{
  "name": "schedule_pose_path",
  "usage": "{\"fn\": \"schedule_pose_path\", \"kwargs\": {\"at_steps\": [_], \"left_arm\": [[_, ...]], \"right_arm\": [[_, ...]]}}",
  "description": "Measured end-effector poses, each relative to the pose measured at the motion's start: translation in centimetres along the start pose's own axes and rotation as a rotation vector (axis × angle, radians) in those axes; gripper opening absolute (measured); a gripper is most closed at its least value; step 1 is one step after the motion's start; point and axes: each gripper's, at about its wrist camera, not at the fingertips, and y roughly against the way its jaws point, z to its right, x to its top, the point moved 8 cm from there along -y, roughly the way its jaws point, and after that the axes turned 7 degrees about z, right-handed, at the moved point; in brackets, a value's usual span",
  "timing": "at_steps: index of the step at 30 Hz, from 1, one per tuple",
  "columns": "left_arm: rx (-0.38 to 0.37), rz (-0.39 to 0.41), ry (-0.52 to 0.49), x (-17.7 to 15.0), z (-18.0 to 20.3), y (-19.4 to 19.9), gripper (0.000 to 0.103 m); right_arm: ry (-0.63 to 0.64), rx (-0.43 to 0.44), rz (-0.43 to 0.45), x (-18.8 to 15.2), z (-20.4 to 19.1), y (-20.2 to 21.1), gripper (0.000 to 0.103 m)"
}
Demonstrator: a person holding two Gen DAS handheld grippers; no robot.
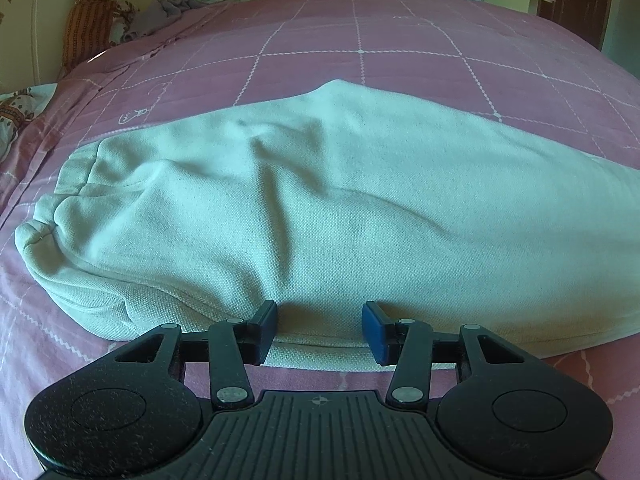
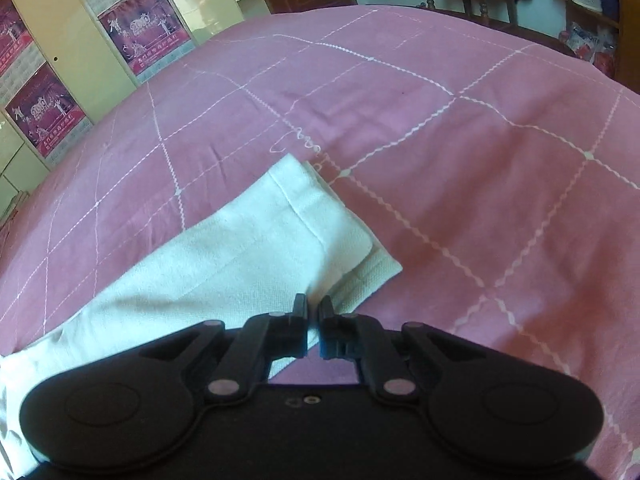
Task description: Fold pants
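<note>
Where the pink quilted bed [image 1: 400,40] spreads out under white grid stitching, the pale pants [image 1: 320,200] lie folded lengthwise across it, waistband bunched to the left, leg cuffs [image 2: 320,216] stacked at the other end. The left hand-held gripper [image 1: 319,330] sits at the near edge, blue pads spread apart around the hem. The right hand-held gripper [image 2: 314,316] has its fingers nearly together by the cuffs; whether cloth is pinched, I cannot tell.

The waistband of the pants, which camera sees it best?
The left wrist view: the gathered waistband of the pants shows at their left end. The right wrist view shows only the leg hems.
</note>
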Motion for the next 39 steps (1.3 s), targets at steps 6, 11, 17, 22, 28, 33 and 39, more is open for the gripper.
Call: {"fn": "schedule_pose_path", "kwargs": {"at_steps": [6, 11, 17, 22, 28, 33, 39], "left_arm": [[-0.184, 0.058, -0.041, 3.2, 5.2, 2.4, 0.047], [-0.348, 0.001, -0.138, 3.0, 13.5, 0.9, 0.047], [-0.295, -0.006, -0.127, 5.4, 17.6, -3.5, 0.048], [-0.264, 0.010, -0.098, 8.3, 18.8, -5.8, 0.048], [-0.223, 0.024, -0.118, 10.5, 20.2, -7.9, 0.051], [-0.217, 0.030, -0.088, 11.4, 18.8, -7.4, 0.051], [-0.281, 0.018, -0.147, 5.7, 16.3, -3.2, 0.051]], "right_arm": [[0.028, -0.061, 0.175, 2.2, -1.1, 2.6, 0.020], [0.260, 0.225, 0.006, -1.3, -10.6, 0.4, 0.019], [0.480, 0.330, -0.155, -5.9, -20.0, -4.6, 0.020], [0.606, 0.313, -0.121, -6.2, -24.3, -8.0, 0.020], [0.623, 0.277, -0.110, -5.4, -26.0, -10.8, 0.018], [0.521, 0.261, -0.123, -3.8, -25.9, -10.8, 0.020], [0.603, 0.366, -0.085, -6.1, -22.8, -3.9, 0.021]]}}
